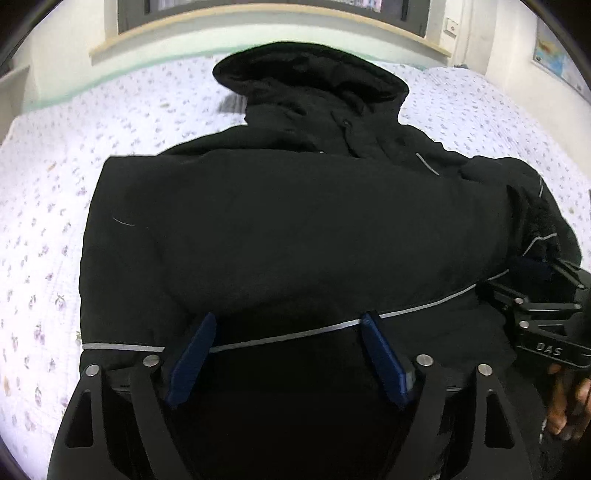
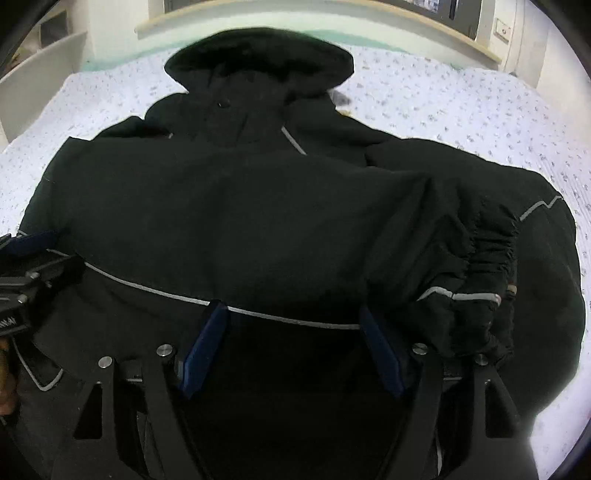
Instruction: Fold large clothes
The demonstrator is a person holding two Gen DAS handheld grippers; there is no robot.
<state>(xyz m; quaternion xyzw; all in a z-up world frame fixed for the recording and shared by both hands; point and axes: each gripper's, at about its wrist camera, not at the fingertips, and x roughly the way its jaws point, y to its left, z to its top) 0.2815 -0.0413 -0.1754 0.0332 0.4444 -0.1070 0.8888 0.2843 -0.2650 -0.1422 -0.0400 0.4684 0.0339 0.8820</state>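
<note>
A large black hooded jacket lies spread on the bed, hood at the far end and sleeves folded across its body. A grey reflective stripe runs across its lower part. My left gripper hovers open over that stripe, its blue pads wide apart and pinching nothing. My right gripper stands open the same way over the stripe, beside a gathered sleeve cuff. Each gripper shows at the edge of the other's view: the right gripper and the left gripper.
The bed's white flowered sheet surrounds the jacket on the left, right and far sides. A wooden ledge and a window frame run behind the bed. A hand holds the right gripper's handle. A map poster hangs on the right wall.
</note>
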